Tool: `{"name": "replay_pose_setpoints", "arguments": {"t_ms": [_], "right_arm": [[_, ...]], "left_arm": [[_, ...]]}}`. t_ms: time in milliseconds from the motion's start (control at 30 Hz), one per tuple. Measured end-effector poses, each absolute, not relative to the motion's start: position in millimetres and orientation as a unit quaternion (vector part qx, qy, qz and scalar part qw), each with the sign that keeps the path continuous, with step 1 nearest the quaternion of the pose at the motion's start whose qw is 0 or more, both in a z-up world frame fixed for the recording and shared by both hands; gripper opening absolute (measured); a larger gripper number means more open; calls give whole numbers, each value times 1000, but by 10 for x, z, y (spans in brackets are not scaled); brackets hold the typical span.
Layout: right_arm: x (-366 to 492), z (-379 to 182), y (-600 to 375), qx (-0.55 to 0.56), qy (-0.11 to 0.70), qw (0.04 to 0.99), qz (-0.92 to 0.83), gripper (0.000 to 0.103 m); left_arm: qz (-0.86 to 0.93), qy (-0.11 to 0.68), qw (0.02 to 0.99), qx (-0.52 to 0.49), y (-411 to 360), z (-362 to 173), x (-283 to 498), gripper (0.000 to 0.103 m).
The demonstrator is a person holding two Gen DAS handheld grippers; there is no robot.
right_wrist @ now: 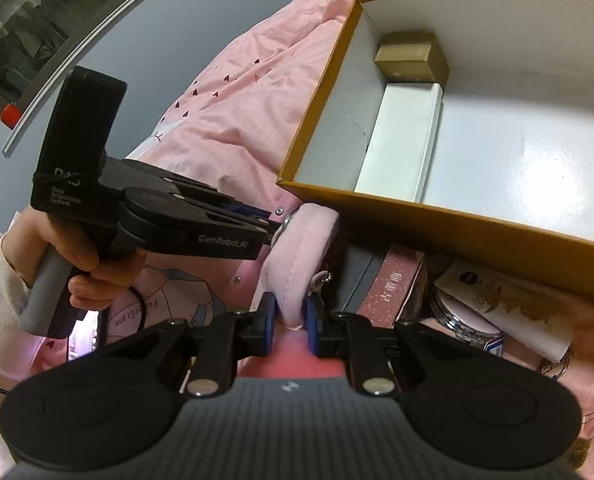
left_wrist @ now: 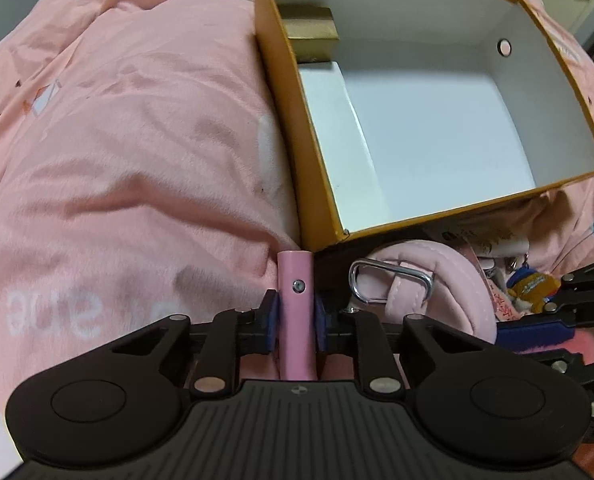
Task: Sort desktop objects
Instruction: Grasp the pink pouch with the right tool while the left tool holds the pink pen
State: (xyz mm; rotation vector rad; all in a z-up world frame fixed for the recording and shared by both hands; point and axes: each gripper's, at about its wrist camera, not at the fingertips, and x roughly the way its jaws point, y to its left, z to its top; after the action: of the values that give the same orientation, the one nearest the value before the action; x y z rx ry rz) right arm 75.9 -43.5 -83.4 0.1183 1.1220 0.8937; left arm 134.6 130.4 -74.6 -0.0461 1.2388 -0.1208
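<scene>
My left gripper is shut on a pink tube with a small screw in it, just below the corner of an orange box. A pink padded pouch with a metal clip ring lies right beside the tube. In the right wrist view my right gripper is shut on the lower edge of that pouch. The left gripper reaches the pouch's upper left end there. The box holds a small gold box and a long white box.
A pink quilt covers the bed under everything. Below the orange box lie a reddish book, a round glass jar, a white printed tube and a blue-and-yellow plush charm. A person's hand grips the left handle.
</scene>
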Motion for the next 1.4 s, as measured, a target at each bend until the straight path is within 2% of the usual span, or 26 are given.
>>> {"name": "replay_pose_setpoints", "arguments": {"t_ms": [233, 400, 600, 933, 1200, 1400], "right_arm": [[752, -708, -400, 49, 492, 768, 408, 17], [661, -550, -265, 13, 450, 791, 415, 16], [623, -725, -154, -10, 467, 783, 410, 15], [415, -706, -241, -8, 479, 759, 441, 15], [120, -642, -268, -38, 466, 742, 479, 13], [7, -733, -240, -72, 461, 750, 470, 13]], "left_arm": [[-21, 525, 849, -55, 1369, -498, 1099, 20], [-6, 459, 887, -37, 1248, -262, 864, 20], [4, 491, 870, -48, 1202, -456, 658, 20], [-2, 492, 869, -55, 1113, -337, 336, 21], [-19, 489, 872, -16, 925, -259, 105, 21], [-20, 476, 879, 15, 816, -404, 56, 21]]}}
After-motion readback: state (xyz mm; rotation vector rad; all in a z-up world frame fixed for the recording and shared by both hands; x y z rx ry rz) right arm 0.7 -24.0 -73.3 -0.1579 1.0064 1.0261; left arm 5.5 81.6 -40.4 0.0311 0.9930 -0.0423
